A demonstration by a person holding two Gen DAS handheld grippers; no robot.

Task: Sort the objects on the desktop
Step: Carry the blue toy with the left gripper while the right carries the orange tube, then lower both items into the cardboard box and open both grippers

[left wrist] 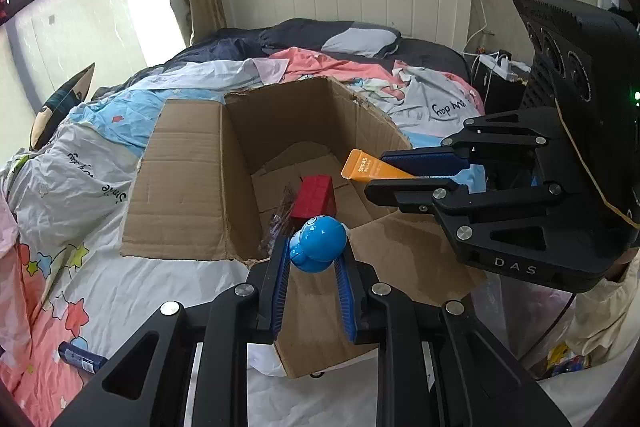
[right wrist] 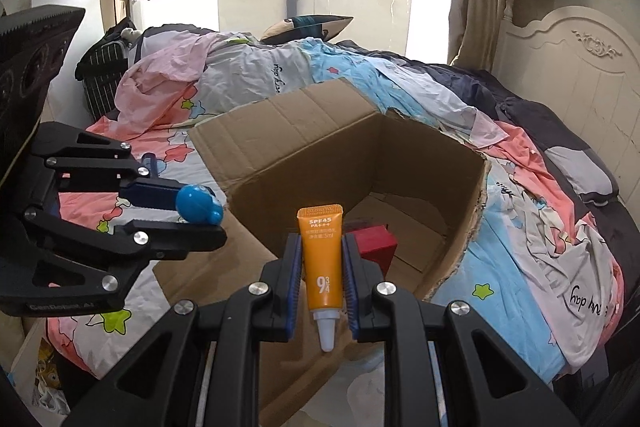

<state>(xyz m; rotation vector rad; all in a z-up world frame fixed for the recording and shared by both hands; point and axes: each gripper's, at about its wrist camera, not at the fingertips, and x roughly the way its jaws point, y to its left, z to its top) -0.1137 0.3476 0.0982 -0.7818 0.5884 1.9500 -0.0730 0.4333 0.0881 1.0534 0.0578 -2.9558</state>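
My left tool (left wrist: 316, 247) is clamped on a blue toy (left wrist: 317, 244), round with a small knob on one side, pinched between both blue pads near the tips. In the right wrist view that tool (right wrist: 200, 213) sits left of the box, toy (right wrist: 199, 205) just at the box's near-left flap.

My right tool (right wrist: 320, 267) grips an orange tube (right wrist: 321, 263), marked SPF45, white nozzle pointing back toward the camera, crimped end pointing out at the box. From the left wrist view the right tool (left wrist: 374, 173) comes in from the right with the tube (left wrist: 368, 169) poking over the box's right wall, above the opening.

Box (left wrist: 192, 183): open cardboard, flaps splayed out, lying on the bed (left wrist: 120, 287) over a patterned quilt. Inside: a red block (left wrist: 314, 196) on the box floor, near side, plus something clear and crinkled beside it on the left; can't tell what.

A small dark blue tube (left wrist: 82, 355) lies on the quilt, near left, well apart from the box.
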